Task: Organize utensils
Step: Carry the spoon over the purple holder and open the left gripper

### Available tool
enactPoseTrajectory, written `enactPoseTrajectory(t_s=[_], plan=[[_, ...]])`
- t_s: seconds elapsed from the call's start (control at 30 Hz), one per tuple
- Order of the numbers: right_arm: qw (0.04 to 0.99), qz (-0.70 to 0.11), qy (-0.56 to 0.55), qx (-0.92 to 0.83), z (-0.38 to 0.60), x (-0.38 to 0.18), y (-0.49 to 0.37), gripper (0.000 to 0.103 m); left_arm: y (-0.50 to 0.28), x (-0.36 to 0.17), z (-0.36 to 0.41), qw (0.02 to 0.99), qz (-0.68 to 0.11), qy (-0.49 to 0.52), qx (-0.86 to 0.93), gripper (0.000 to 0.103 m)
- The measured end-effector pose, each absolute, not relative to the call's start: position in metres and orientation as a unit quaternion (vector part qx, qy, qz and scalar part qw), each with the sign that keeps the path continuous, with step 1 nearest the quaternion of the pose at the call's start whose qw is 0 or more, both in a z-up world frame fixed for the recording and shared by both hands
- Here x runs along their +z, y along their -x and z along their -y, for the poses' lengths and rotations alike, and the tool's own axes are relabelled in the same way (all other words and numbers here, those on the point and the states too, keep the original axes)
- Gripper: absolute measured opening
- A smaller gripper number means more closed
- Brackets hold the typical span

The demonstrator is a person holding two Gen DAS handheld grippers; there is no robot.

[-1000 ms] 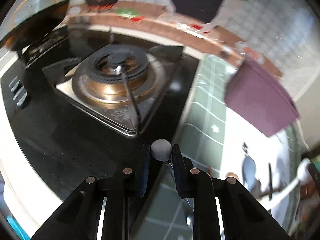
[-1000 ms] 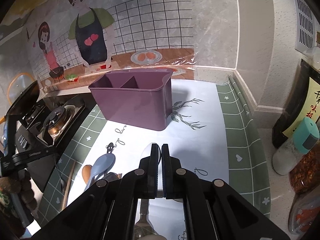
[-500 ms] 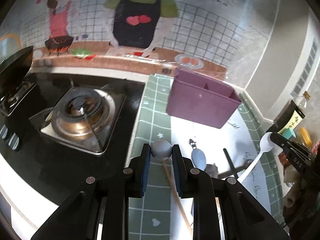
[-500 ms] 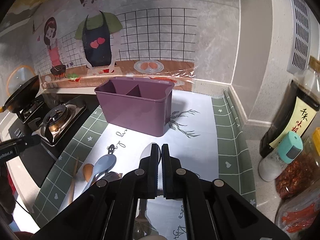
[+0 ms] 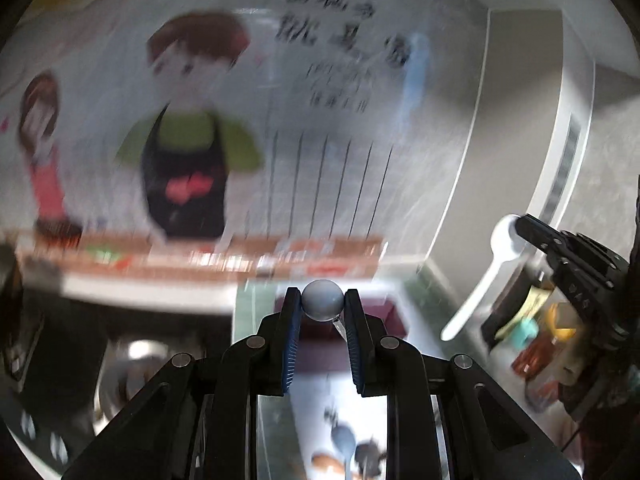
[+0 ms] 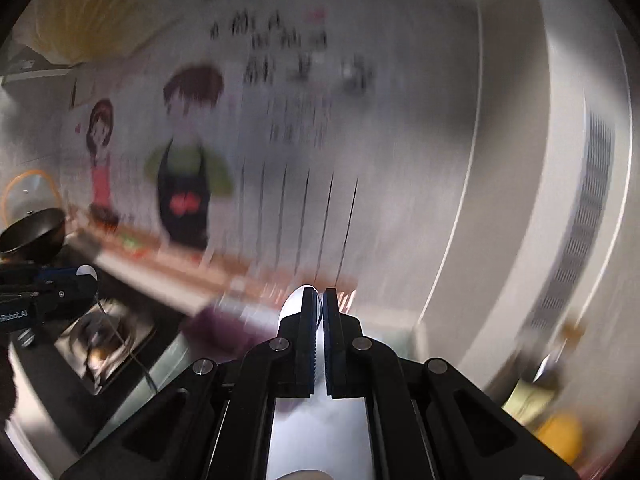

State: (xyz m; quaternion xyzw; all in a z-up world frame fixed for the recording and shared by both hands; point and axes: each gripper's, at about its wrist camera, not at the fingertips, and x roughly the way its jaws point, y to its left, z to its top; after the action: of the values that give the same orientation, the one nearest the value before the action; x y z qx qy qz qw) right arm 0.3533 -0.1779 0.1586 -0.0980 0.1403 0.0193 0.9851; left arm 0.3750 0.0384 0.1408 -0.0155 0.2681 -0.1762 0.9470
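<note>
Two clenched claws: left claw (image 5: 323,307) round a grey ball-ended utensil (image 5: 322,305), right claw (image 6: 319,307) on a white spoon (image 6: 294,305).

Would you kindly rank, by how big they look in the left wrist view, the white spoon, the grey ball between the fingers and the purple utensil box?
1. White spoon, the longest shape.
2. Purple utensil box, mostly hidden behind the left hand-held gripper, so unsure.
3. Grey ball, though nearest the camera.

Motion blur smears the purple caddy (image 5: 384,312), stove (image 6: 104,336) and wall lettering (image 5: 320,20).
</note>
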Motion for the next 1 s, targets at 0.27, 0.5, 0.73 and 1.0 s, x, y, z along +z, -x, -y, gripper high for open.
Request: enactPoseTrajectory(t_s=[0.27,0.5,0.73,1.0], plan=[[0.973,-0.155,0.171,-0.005,0.158,0.144,-0.434,0.003,-0.464,0.140,-0.010,0.946,-0.273,-0.035,-0.173,0.022],[0.953,-0.223,0.204,-0.008,0.150,0.069,-0.474,0.003,-0.522,0.073,0.000,0.921,-0.349,-0.026,-0.173,0.023],[0.937,-0.321,0.109,0.083,0.167,0.031,-0.489,0.004,-0.528,0.045,-0.001,0.891,-0.396,0.015,-0.219,0.032],[0.954,-0.289,0.008,0.086,0.207,0.054,-0.432,0.013,-0.458,0.064,-0.030,0.918,-0.343,0.061,-0.188,0.053]])
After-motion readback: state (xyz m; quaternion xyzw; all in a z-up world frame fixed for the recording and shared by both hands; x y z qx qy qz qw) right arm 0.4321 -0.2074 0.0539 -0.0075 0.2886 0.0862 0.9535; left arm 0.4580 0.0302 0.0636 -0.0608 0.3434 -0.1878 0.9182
